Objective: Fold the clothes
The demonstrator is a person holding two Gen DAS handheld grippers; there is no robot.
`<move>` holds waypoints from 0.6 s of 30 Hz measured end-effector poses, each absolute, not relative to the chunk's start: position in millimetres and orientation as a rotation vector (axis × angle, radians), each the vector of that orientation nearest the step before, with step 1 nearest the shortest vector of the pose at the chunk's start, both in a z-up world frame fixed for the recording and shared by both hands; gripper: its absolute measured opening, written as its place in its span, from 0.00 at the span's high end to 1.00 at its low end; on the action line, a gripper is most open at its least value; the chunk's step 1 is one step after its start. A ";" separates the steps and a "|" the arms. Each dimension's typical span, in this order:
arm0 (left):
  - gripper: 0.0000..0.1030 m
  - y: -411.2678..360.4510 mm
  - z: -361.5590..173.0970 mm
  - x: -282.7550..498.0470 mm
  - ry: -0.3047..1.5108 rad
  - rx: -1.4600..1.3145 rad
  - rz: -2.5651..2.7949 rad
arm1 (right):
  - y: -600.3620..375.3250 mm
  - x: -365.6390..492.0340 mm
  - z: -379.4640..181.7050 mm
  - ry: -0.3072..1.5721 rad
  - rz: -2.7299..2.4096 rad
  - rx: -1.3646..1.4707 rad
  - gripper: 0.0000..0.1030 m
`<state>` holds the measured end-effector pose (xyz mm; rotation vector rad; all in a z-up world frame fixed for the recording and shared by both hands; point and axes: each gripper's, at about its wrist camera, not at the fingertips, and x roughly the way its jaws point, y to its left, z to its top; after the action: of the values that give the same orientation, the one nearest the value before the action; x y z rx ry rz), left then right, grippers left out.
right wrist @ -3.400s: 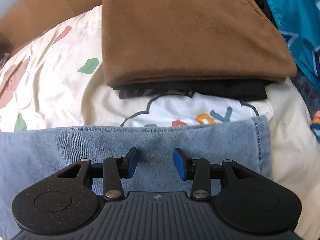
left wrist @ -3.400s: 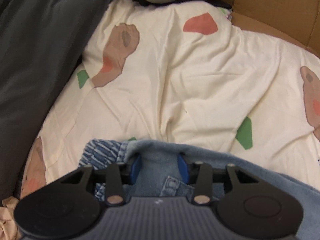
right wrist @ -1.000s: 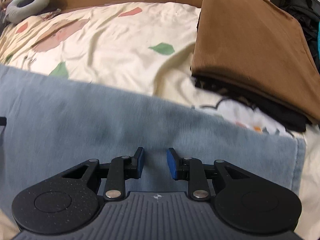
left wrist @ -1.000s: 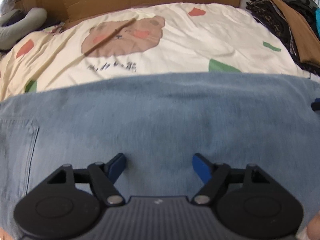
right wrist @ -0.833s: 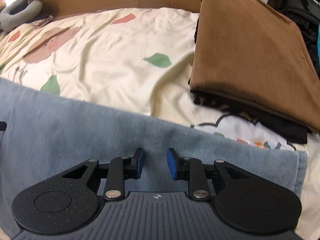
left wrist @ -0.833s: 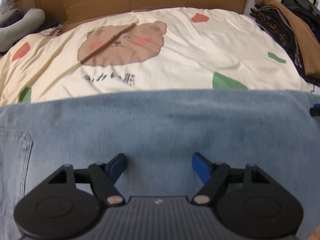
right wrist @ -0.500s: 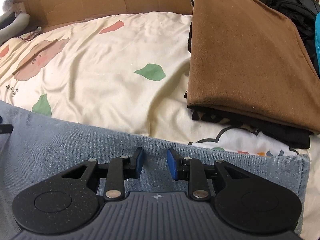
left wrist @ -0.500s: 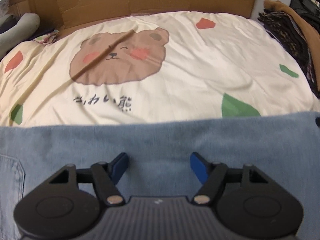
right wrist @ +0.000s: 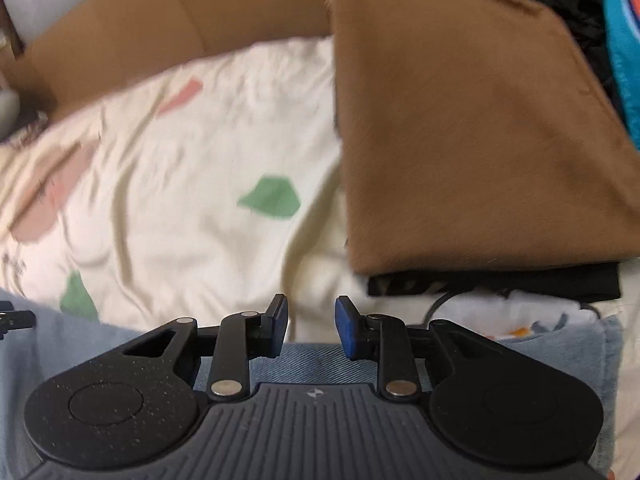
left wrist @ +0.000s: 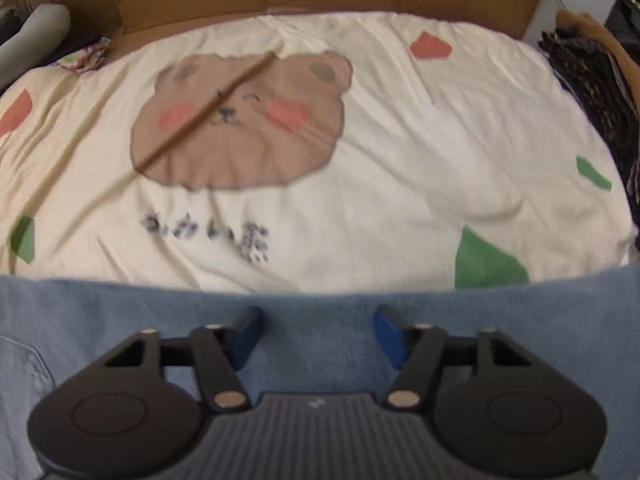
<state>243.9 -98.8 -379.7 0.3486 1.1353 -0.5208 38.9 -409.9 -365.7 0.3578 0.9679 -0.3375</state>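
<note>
Light-blue jeans (left wrist: 320, 320) spread flat across the near edge of the bed, long axis running side to side beneath both grippers, folded far edge straight and parallel to the line between them. Left gripper (left wrist: 316, 334) directly over the denim, pointing steeply down, jaws closing with cloth between them but pads not visibly pressing. Right gripper (right wrist: 311, 326) at the jeans' far edge near the hemmed right end (right wrist: 608, 344), jaws narrowly parted, tips over the bear-print sheet (right wrist: 208, 152) just past the denim; nothing seen pinched. Folded brown garment (right wrist: 472, 128), topping a stack, just beyond on the right. Likely next: both grippers taking the edge along that same line, the left already placed over cloth.
</note>
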 end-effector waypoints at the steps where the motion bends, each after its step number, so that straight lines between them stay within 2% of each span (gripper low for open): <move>1: 0.52 -98.0 -374.0 247.9 1.138 0.347 -0.517 | -413.0 34.2 -360.6 0.956 -0.337 0.365 0.68; 13: 0.49 -108.4 -269.7 278.3 1.054 0.377 -0.523 | -472.0 -55.4 -325.5 0.903 -0.433 0.495 0.66; 15: 0.46 -114.6 -250.6 277.1 1.036 0.380 -0.548 | -479.4 -70.2 -322.9 0.899 -0.444 0.501 0.61; 18: 0.46 -125.6 -232.8 273.9 1.028 0.402 -0.575 | -490.6 -93.2 -321.4 0.901 -0.464 0.517 0.60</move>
<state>273.9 -125.6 -232.8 0.4017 1.0281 -0.5754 -93.2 -490.6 -321.4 0.5166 0.9009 -0.4644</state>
